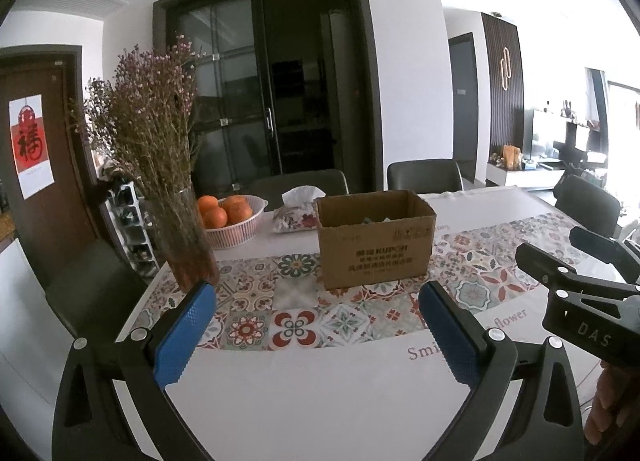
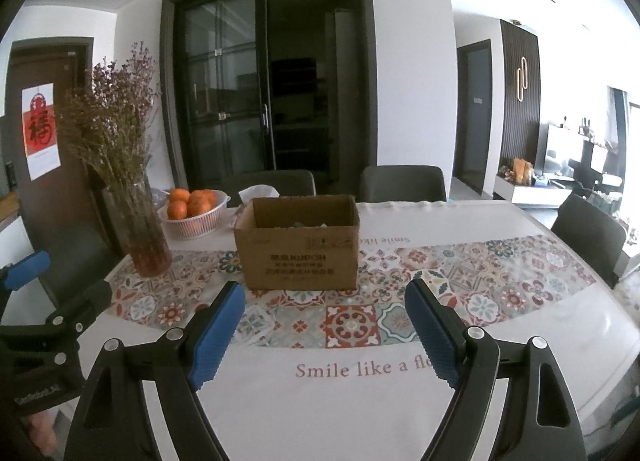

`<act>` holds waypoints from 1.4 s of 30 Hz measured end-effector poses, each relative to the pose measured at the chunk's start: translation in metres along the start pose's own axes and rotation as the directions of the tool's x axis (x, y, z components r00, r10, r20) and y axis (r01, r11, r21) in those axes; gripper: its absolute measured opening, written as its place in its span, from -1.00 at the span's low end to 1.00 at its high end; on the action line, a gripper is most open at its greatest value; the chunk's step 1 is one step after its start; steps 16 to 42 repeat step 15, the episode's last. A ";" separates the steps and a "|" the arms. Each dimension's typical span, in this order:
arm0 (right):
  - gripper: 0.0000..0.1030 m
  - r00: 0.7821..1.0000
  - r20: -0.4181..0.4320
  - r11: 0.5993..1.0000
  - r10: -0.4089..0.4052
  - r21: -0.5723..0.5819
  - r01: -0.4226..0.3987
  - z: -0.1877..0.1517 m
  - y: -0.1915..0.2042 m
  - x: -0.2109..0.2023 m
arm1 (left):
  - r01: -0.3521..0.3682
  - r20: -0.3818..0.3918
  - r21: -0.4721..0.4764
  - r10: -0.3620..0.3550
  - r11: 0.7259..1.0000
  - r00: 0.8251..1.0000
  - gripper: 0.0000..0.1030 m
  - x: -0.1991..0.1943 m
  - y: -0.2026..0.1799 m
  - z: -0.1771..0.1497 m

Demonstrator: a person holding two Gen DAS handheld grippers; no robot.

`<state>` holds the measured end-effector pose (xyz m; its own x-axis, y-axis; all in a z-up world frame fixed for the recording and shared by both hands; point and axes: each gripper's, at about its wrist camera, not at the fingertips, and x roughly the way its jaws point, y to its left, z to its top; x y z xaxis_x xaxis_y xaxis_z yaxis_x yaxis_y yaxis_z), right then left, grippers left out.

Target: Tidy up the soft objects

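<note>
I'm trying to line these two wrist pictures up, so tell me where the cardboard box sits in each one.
Left wrist view: the cardboard box stands right of centre on the table, beyond the open left gripper.
Right wrist view: the cardboard box stands left of centre, beyond the open right gripper.
Shared landmark: the bowl of oranges, to the box's left in both.

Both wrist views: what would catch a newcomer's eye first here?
An open brown cardboard box stands mid-table on the patterned tile-print runner, straight ahead of both open, empty blue-padded grippers: left gripper, right gripper. To its left rises a tall glass vase of dried purple flowers, with a white basket of oranges behind it and a floral tissue pack beside the basket.
</note>
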<state>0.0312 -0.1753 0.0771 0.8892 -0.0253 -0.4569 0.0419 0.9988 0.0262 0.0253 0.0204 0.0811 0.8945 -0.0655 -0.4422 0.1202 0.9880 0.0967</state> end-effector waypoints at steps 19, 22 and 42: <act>0.62 1.000 -0.013 1.000 0.001 -0.001 -0.001 -0.002 0.001 0.002 | -0.005 -0.008 -0.002 0.005 1.000 1.000 1.00 0.002 0.000 -0.002; 0.62 1.000 -0.013 1.000 0.001 -0.001 -0.001 -0.002 0.001 0.002 | -0.005 -0.008 -0.002 0.005 1.000 1.000 1.00 0.002 0.000 -0.002; 0.62 1.000 -0.013 1.000 0.001 -0.001 -0.001 -0.002 0.001 0.002 | -0.005 -0.008 -0.002 0.005 1.000 1.000 1.00 0.002 0.000 -0.002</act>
